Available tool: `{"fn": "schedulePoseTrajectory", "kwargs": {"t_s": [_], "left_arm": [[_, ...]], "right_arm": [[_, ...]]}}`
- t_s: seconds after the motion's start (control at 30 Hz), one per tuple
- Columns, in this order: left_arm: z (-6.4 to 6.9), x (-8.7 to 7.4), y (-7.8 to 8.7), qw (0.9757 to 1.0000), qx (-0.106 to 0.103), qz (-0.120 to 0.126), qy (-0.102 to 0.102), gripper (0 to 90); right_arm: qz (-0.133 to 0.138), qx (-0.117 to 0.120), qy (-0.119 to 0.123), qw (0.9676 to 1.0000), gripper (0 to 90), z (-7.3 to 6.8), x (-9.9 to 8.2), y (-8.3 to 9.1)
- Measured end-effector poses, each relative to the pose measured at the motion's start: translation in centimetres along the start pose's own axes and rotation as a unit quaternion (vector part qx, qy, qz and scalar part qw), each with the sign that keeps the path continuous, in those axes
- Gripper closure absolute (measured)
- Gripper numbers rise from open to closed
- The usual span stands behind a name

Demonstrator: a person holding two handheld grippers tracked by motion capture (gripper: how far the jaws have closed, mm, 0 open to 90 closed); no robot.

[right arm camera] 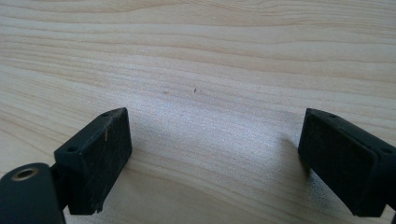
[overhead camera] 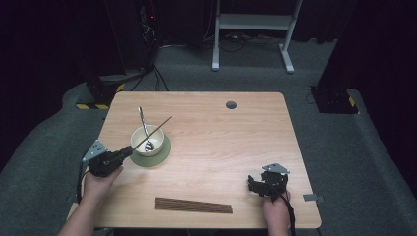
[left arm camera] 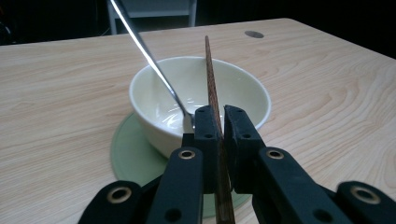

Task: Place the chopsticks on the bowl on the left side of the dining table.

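Left gripper (overhead camera: 129, 152) clamping one brown chopstick (overhead camera: 158, 129), which is slanting over the cream bowl (overhead camera: 147, 140); a metal spoon (overhead camera: 143, 123) is leaning inside that bowl, itself sitting on a green coaster (overhead camera: 165, 153). Right gripper (overhead camera: 252, 184), jaws spread wide and holding nothing, is resting well right of the bowl

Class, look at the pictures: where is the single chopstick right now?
In the high view the chopstick is on the table's left side, clamped in the left tool and slanting over the white bowl, beside the spoon.
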State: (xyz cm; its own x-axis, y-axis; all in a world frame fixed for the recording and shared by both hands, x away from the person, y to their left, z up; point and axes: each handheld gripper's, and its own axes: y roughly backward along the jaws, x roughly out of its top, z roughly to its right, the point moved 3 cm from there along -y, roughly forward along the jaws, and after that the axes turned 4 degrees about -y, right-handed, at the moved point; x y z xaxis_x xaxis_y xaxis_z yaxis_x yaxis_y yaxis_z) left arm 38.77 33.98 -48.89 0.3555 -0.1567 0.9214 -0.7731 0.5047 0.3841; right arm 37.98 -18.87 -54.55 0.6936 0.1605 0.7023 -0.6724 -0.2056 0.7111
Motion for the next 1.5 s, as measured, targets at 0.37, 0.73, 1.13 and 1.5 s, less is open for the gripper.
{"fn": "schedulePoseTrajectory", "kwargs": {"t_s": [0.37, 0.73, 1.13, 1.5], "left_arm": [[-0.2, -0.6, -0.5, 0.9997, -0.005, -0.022, -0.007, 83.6], [-0.5, -0.7, -0.4, 0.9997, -0.008, -0.023, -0.005, 80.5], [0.5, 0.0, 1.1, 0.9998, 0.007, -0.014, -0.015, 63.4], [3.8, 0.8, 1.5, 0.9985, -0.018, -0.016, -0.05, 60.4]], "right_arm": [[0.0, 0.0, 0.0, 1.0, 9.3, 0.0, 0.0, 0.0], [-0.001, 0.0, -0.001, 1.0, 9.3, 0.0, 0.0, 0.0], [0.0, -0.001, -0.002, 1.0, 9.3, -0.1, 0.0, 0.0], [-0.001, 0.001, 0.0, 1.0, 9.2, -0.1, 0.0, -0.1]]}}
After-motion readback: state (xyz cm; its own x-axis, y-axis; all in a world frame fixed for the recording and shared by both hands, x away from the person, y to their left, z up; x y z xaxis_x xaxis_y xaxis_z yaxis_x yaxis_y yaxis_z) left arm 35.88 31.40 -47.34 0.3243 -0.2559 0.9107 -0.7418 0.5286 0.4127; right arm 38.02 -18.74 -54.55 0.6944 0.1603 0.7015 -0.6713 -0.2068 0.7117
